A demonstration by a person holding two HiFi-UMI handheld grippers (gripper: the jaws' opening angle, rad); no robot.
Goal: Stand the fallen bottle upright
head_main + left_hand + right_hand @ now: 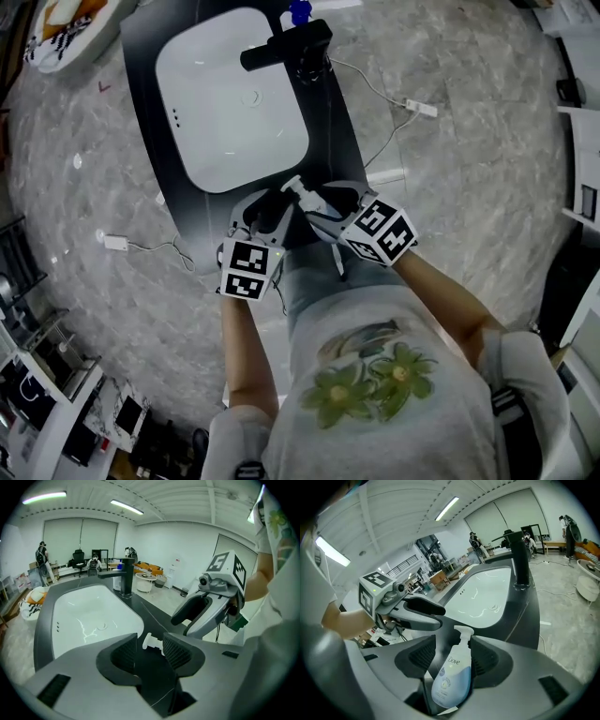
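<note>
The fallen bottle (452, 679), a pale blue-white Dove pump bottle, lies on its side on the dark counter (155, 159) near its front edge, pump head toward the sink. In the head view only its white pump (296, 190) shows between the two grippers. My right gripper (453, 648) is open with the bottle's body between its jaws, close to the right pad and with a gap on the left. My left gripper (149, 649) is open and empty, and the pump head (151, 641) lies just beyond its fingertips. In the head view the left gripper (267, 208) and right gripper (328, 202) flank the bottle.
A white sink basin (225, 122) is set into the counter behind the bottle, with a black faucet (286, 47) at its far right. White cables and adapters (412, 106) lie on the grey marble floor beside the counter. People and furniture stand far back in the room.
</note>
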